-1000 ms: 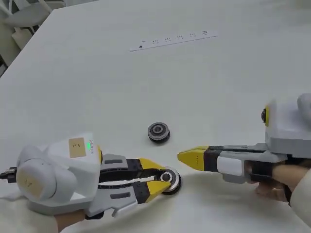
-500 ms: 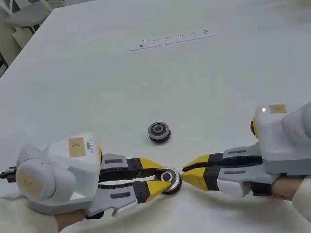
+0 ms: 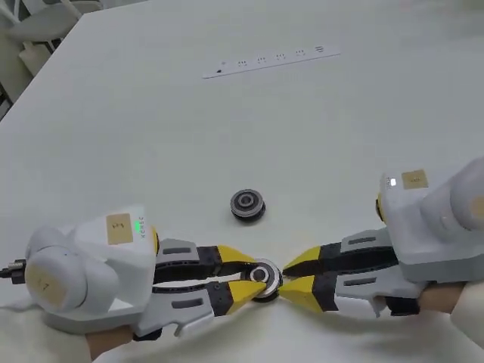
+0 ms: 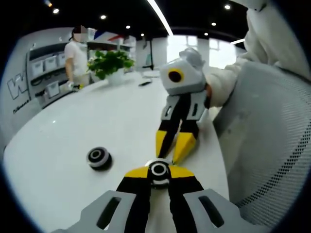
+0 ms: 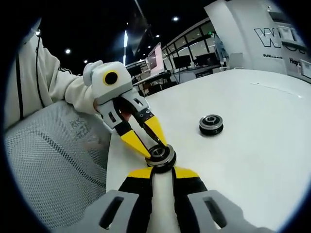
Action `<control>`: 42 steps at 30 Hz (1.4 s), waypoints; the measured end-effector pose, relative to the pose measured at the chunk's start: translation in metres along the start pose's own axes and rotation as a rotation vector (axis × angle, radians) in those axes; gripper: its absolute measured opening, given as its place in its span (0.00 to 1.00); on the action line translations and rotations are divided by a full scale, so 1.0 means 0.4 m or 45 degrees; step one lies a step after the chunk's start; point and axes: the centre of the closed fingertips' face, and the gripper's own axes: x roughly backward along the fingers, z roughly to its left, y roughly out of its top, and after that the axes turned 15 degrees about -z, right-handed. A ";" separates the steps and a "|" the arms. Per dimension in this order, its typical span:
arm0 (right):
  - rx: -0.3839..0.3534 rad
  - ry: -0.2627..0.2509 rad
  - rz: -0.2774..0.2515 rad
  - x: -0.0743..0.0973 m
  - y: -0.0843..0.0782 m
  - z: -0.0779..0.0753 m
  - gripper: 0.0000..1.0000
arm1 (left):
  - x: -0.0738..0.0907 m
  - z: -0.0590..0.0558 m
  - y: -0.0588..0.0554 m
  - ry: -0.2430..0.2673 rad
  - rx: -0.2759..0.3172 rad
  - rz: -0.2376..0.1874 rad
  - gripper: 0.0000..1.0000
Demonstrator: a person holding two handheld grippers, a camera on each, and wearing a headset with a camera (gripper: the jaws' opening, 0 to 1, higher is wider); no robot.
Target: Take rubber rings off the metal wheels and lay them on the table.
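The left gripper (image 3: pixel 255 278) is lying low over the white table (image 3: pixel 151 136), and its yellow-tipped jaws are clamping a small metal wheel (image 3: pixel 265 274) between their tips. The wheel is still wearing its dark rubber ring (image 5: pixel 161 163).

The right gripper (image 3: pixel 287 276) is pointing straight at the left one, tip to tip. Its jaws are standing slightly apart, and their tips are meeting the far side of the same wheel. Whether they are pinching the ring cannot be told.

In the left gripper view, the held wheel (image 4: pixel 159 171) is sitting between that gripper's own jaws. The right gripper (image 4: pixel 172 148) is reaching in from just beyond them.

A second metal wheel (image 3: pixel 247 204) is lying flat on the table, ahead of both pairs of jaws and clear of them. It is also wearing its ring. A white power strip (image 3: pixel 271 62) is lying far beyond the jaws.
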 end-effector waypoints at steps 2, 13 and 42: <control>0.005 0.003 0.000 -0.001 0.001 -0.002 0.12 | 0.000 -0.001 0.000 0.000 0.000 0.000 0.14; 0.112 0.011 0.019 -0.004 -0.003 -0.005 0.07 | -0.002 -0.003 0.003 0.001 0.004 -0.002 0.14; -0.262 -0.158 -0.065 0.001 0.030 -0.038 0.00 | -0.002 0.001 0.002 0.010 0.002 -0.002 0.14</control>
